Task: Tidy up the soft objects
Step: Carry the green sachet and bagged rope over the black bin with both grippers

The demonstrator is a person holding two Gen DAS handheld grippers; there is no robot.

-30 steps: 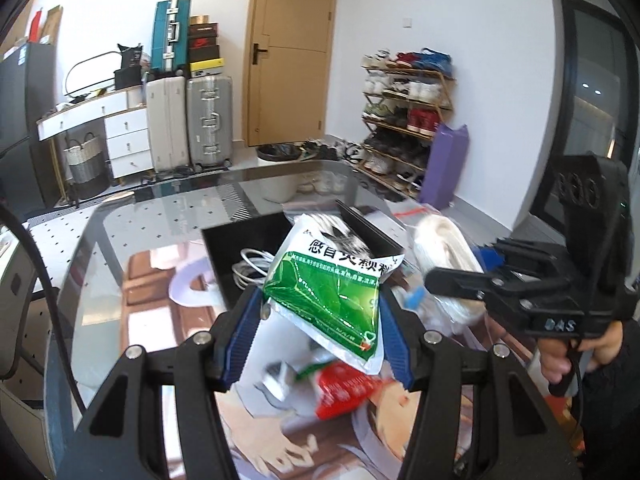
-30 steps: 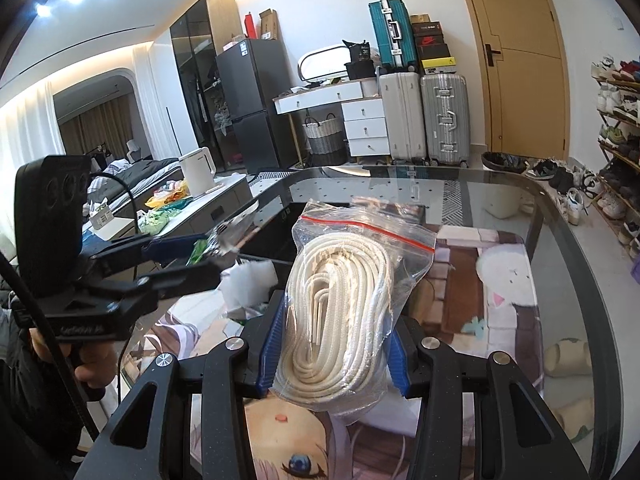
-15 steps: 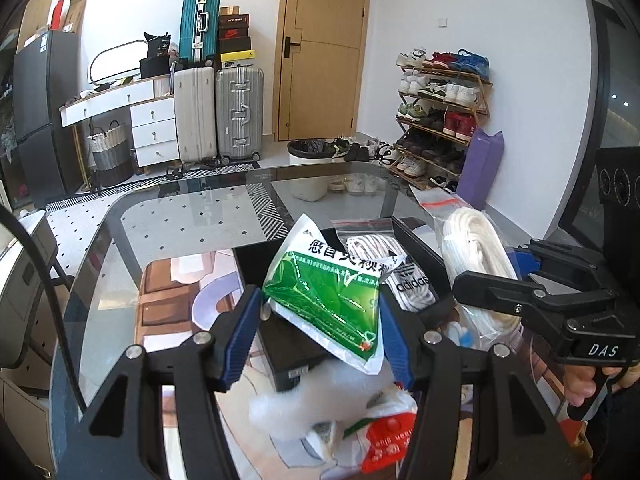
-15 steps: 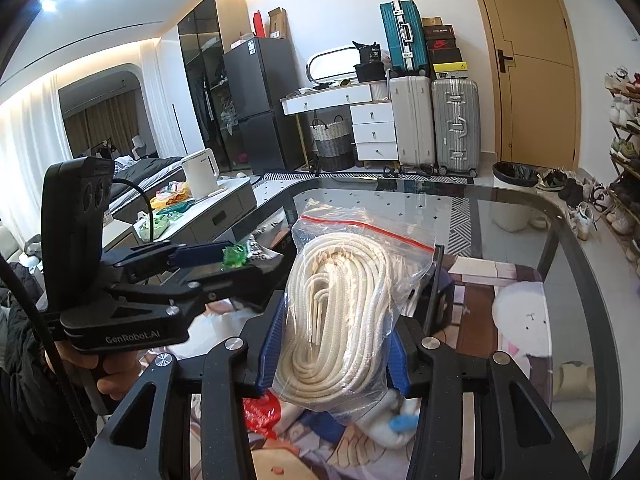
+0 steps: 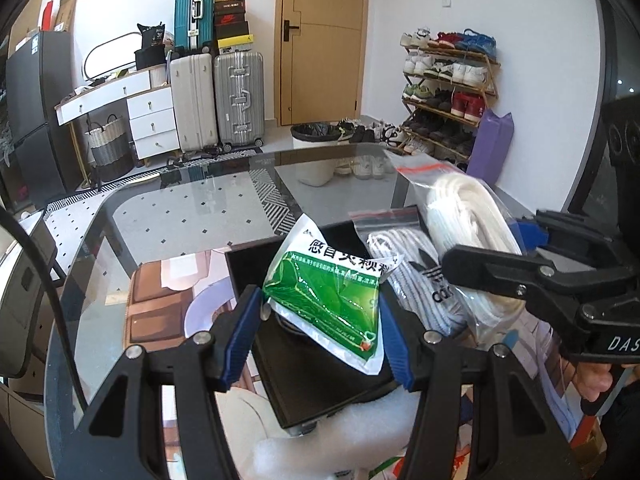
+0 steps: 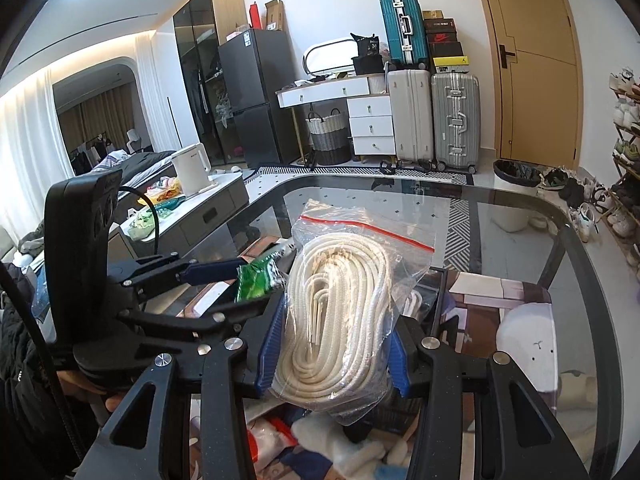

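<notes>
Two grippers, two held bags, one more bag in the tray. Left gripper [image 5: 320, 332]: blue pads clamped on one green sachet [image 5: 332, 300], white-bordered w/ dark printed characters; long axis tilted, top edge up and away from camera, lower corner toward right pad; held over black tray [image 5: 304, 376]. Right gripper [image 6: 332, 348]: pads pinched on sides of one clear zip bag of white rope [image 6: 340, 312], red seal strip at top; long axis near upright, seal end up and away, coil loops running lengthwise; held above glass table [image 6: 520, 248], beside left gripper. Same bag seen from left wrist cam at right, above tray's right edge. In tray, right half: one clear zip bag of white laces [image 5: 404, 268], red strip at far end, black logo print near front; lying flat, long axis front-to-back. Under tray: printed mat [image 5: 160, 304]. Near front edge: white fluffy wadding [image 5: 332, 440], count unclear.
</notes>
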